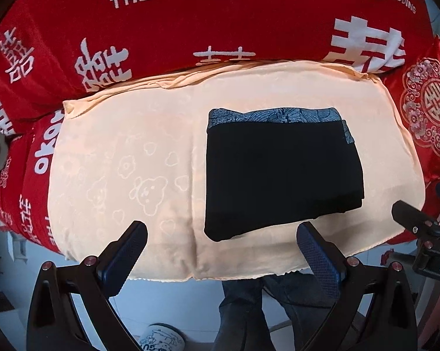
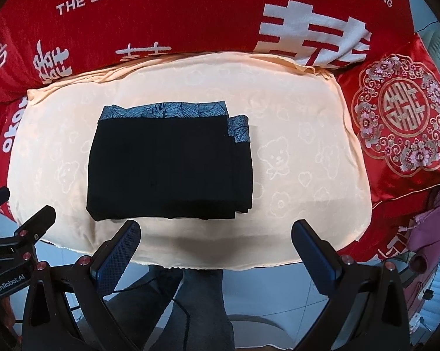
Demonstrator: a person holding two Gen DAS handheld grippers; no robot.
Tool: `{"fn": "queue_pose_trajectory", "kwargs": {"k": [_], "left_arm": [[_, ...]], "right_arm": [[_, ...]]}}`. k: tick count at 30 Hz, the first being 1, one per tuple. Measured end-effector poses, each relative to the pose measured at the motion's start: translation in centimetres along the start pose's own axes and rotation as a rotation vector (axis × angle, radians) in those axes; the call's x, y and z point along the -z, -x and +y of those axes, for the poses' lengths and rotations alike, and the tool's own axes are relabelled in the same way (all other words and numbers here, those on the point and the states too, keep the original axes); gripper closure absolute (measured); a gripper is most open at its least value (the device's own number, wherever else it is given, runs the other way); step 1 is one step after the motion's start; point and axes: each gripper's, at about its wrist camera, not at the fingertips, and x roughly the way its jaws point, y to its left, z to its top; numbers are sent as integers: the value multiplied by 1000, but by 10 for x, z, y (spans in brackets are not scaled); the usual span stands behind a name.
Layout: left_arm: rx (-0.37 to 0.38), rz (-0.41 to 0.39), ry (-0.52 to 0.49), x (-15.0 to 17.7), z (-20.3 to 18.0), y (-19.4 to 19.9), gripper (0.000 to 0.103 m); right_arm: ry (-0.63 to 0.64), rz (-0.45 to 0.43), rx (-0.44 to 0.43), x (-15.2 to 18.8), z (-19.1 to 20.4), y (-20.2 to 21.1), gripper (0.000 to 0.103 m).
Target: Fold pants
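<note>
1. Red bedding [image 1: 190, 29] is filling the background behind a bed, printed in white with "THE BIGDAY", "HAPPY WEDDING" and large double-happiness characters.
2. Over it, a peach blanket [image 1: 117, 152] embossed with bears, flowers and hearts is lying spread out, its near edge hanging over pale floor tiles.
3. Black pants [image 1: 281, 175] are sitting folded into a compact rectangle on the blanket, a blue leaf-patterned band showing along the far edge and at the right corner.
4. Only the right wrist view is showing "GenRobot.AI" on the other tool's body at lower left, the whole embroidered red cushion [image 2: 404, 114] with its round emblem, and a purple garment [image 2: 430, 228] beside it.
5. Only the left wrist view is showing a white slipper [image 1: 161, 339] with cartoon print on the floor, and the letters "DA" on the neighbouring tool.
6. Left gripper [image 1: 221, 251] is hovering at the blanket's near edge, jaws spread wide, holding nothing and clear of the pants.
7. Right gripper [image 2: 215, 248] is hovering likewise, jaws spread wide and empty, the pants just beyond its left fingertip.
</note>
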Motion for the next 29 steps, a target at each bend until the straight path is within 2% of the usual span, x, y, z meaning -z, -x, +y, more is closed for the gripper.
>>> {"fn": "queue_pose_trajectory", "kwargs": {"k": [7,29], "left_arm": [[-6,9,59,0,-5,2,1],[-20,0,44,0,-25,9,1]], "right_arm": [[58,23,-31,2,-3,-5,0],[74,34,-65,-1,-14,-8,0]]}}
